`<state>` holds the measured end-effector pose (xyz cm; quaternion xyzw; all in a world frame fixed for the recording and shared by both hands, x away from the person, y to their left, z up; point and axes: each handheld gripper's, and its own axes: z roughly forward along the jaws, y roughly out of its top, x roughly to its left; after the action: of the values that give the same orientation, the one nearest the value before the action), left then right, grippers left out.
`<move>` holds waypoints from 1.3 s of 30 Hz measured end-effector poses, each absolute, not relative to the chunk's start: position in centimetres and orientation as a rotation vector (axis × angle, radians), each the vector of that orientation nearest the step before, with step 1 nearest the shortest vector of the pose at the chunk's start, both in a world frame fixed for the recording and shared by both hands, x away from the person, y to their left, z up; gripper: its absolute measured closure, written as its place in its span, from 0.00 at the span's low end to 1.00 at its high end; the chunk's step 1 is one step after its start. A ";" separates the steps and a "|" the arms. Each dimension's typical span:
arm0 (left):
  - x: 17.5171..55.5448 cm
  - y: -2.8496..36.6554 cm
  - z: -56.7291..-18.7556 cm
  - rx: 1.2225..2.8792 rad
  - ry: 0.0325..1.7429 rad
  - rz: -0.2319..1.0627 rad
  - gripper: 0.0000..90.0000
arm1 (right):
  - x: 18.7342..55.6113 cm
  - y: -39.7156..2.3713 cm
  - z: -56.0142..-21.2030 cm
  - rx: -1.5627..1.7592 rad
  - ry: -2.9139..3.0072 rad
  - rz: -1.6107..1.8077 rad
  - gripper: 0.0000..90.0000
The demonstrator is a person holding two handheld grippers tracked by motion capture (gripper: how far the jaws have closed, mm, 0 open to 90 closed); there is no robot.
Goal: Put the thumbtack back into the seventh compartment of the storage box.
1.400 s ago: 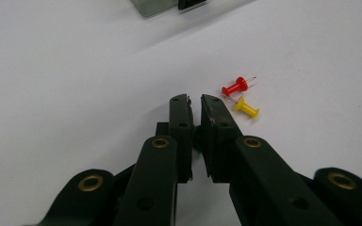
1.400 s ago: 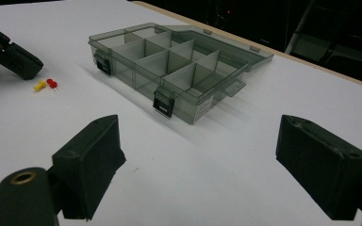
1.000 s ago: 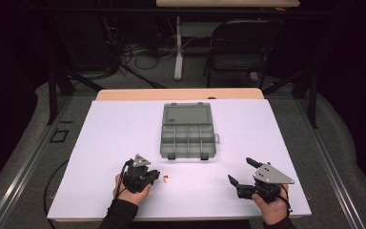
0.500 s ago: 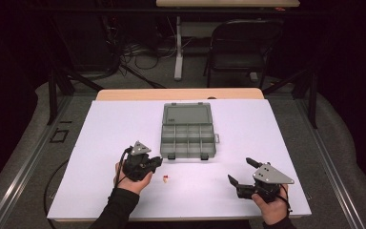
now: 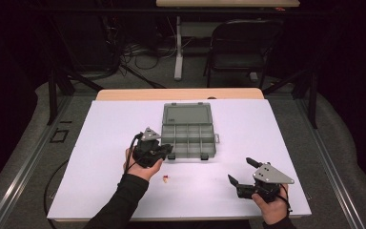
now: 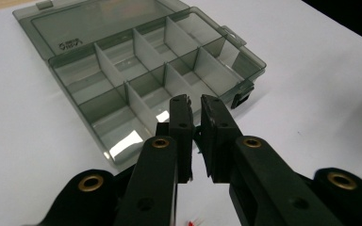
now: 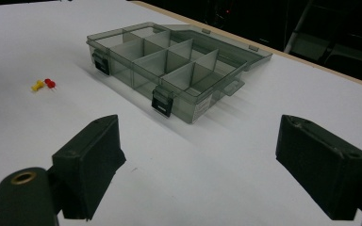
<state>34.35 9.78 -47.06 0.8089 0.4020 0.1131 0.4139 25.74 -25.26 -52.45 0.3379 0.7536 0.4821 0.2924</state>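
Left claw (image 5: 167,155) hovering low over white table (image 5: 100,143), jaws closing to narrow slit; whether anything tiny pinched, cannot tell. 2 small plastic pushpins, yellow (image 7: 37,85) and red (image 7: 50,83), lying just on person's side of it. Right claw (image 5: 238,170) gaping empty near front edge, well apart. Smoky clear plastic organiser box (image 5: 189,155) sitting just ahead of left tips, near-left compartment closest, long axis running across table, 8 compartments looking empty. Lid lying flat beyond. Bare table surrounding.

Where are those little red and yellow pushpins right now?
In the high view the pushpins lie together on the white table, near its front edge, just below the left hand-held gripper and the organiser box's front left corner.
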 end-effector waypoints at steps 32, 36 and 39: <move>39.5 4.3 -49.1 2.078 1.006 0.246 0.93 | 25.9 -25.3 -52.5 0.903 2.010 1.296 0.16; 39.8 4.0 -49.7 2.080 1.019 0.245 0.93 | 25.9 -25.3 -52.5 0.902 2.011 1.297 0.16; 40.0 3.7 -50.1 2.096 1.019 0.240 0.93 | 25.9 -25.3 -52.5 0.902 2.011 1.297 0.16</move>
<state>39.97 3.70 -50.09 0.8242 0.4006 0.0942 0.3890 25.88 -25.29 -52.50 0.3376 0.7531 0.4858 0.2879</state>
